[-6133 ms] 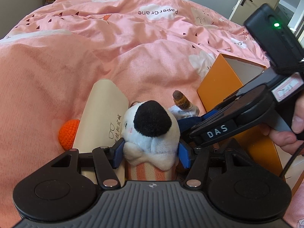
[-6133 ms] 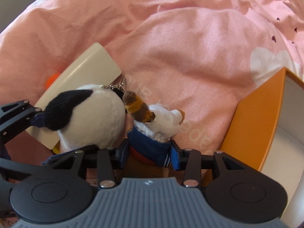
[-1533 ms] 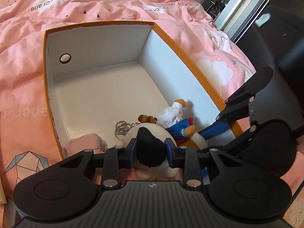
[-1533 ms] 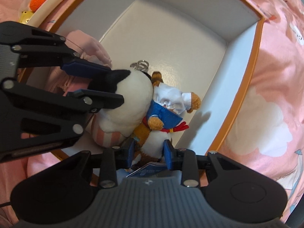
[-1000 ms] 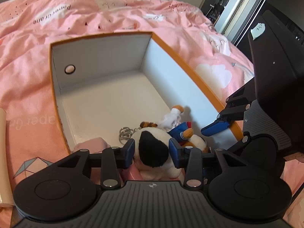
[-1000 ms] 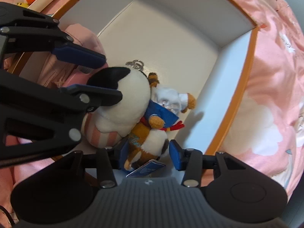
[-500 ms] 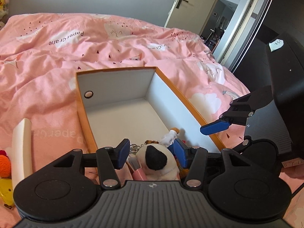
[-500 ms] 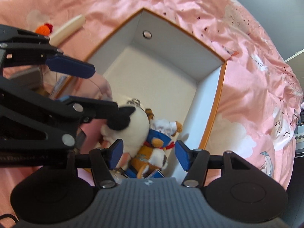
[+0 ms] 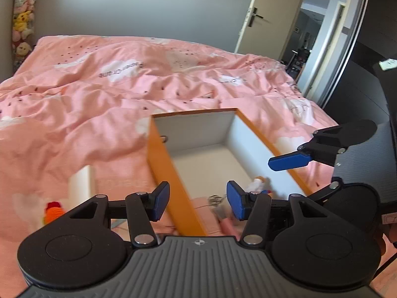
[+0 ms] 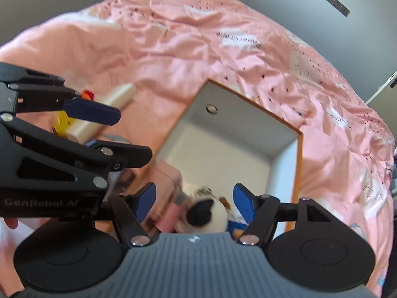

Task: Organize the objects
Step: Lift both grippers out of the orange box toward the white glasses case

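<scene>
Both grippers are empty w/ jaws spread wide: left gripper [image 9: 197,202] hangs above the near wall of the orange cardboard box w/ white inside [image 9: 162,164], right gripper [image 10: 194,202] is above the box's near end. Inside, at that near end, lie the white plush toy w/ a black patch [image 10: 208,217], a small doll in blue & white [image 10: 234,222] just beside it, and a pink item [image 10: 168,193] touching the plush; far end of the box is bare. So the drop-off step looks done.

Left outside on the pink quilt [image 9: 74,114]: a cream flat case [image 10: 104,114], an orange knitted ball [image 9: 53,212], and sth yellow [image 10: 62,121], blurred.

Next move, prob.: left gripper swings over to the case or ball, lowers w/ jaws apart, closes gently; soft quilt gives, so go low.
</scene>
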`<state>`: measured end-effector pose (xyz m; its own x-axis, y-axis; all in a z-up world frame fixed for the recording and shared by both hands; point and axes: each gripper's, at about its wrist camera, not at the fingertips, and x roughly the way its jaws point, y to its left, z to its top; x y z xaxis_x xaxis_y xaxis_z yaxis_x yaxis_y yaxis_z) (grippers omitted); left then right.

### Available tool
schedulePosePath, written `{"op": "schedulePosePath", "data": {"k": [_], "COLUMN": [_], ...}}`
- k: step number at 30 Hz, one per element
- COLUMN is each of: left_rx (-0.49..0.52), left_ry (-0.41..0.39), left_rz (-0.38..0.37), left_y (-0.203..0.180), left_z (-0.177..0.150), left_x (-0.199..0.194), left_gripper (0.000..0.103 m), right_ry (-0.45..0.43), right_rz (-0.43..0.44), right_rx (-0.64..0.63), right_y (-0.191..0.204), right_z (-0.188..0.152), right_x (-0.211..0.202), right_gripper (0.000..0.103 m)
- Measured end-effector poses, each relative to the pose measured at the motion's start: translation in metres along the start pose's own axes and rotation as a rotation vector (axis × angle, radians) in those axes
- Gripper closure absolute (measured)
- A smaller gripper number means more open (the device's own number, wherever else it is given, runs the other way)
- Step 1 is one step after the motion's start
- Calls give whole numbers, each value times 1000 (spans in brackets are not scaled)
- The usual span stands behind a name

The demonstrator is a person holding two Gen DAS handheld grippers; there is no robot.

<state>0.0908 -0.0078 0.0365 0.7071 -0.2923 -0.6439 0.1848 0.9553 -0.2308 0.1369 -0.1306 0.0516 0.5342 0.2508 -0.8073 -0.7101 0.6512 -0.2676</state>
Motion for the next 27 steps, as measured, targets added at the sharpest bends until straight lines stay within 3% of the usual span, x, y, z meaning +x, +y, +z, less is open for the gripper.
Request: {"op": "schedulePosePath", "data": {"k": [4, 10, 16, 21, 24, 27], "left_rx": [-43, -118, -199, -261, -276, -312], "left_ry": [14, 64, 122, 161, 184, 195], "left_rz": [56, 149, 174, 159, 150, 138], "left_y": [35, 85, 123, 143, 148, 153], "left_z": [3, -2, -13, -22, -26, -29], "left_x": [-8, -12, -6, 11, 25, 35], "left_gripper": [43, 43, 43, 43, 34, 33], "right_ry": [-103, -135, -88, -41, -18, -2], "right_rz": [77, 179, 260, 248, 254, 269], "right_rx": [13, 31, 107, 162, 190, 222], "right_y": [18, 46, 64, 76, 80, 80], "right_z": [10, 31, 47, 48, 47, 46], "right_x": [-1, 18, 58, 90, 104, 118], "right_gripper": [33, 34, 52, 68, 76, 84]}}
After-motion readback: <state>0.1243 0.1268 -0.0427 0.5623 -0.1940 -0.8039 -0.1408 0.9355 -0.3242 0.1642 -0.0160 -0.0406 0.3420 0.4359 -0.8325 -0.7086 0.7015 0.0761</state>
